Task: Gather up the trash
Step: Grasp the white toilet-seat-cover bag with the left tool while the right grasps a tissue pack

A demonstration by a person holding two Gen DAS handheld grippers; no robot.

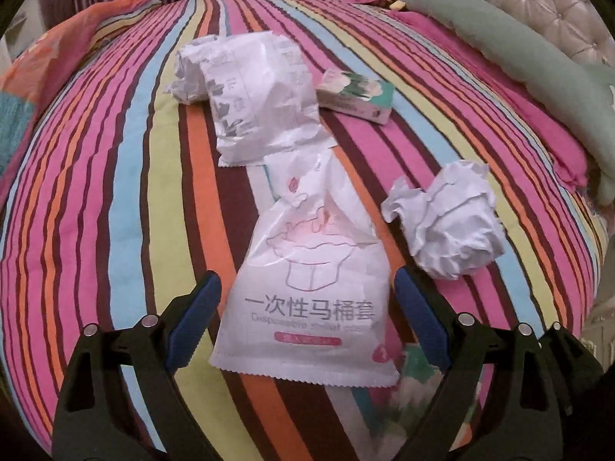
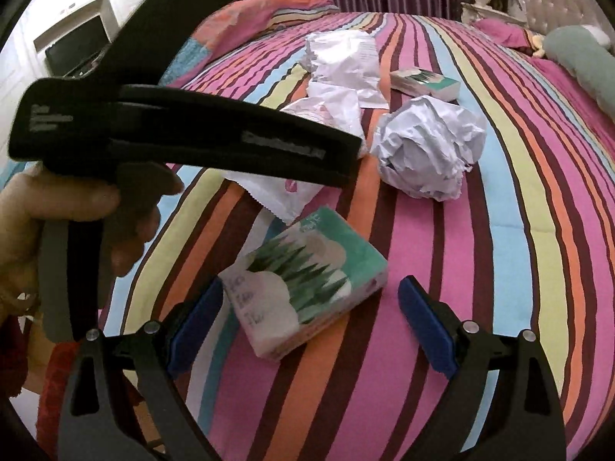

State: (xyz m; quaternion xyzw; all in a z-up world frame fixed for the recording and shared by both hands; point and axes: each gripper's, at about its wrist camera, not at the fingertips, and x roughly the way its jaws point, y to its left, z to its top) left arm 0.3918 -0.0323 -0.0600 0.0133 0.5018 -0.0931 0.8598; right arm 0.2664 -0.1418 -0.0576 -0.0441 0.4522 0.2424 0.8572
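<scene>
The left gripper [image 1: 307,299] is hovering with its jaws spread wide on either side of the white toilet-cover packet [image 1: 307,307], which is lying flat on the striped bedspread [image 1: 96,192]; its long axis is running straight away from the gripper, its serrated end nearest. Being thin and limp, it is likely to slide or buckle rather than lift if pinched across its width. Further right, the crumpled paper ball [image 1: 449,223] is sitting just beside it. The right gripper [image 2: 311,326], also gaping, is flanking the green tissue pack [image 2: 307,288], lying diagonally, which risks twisting out of a skewed squeeze.
</scene>
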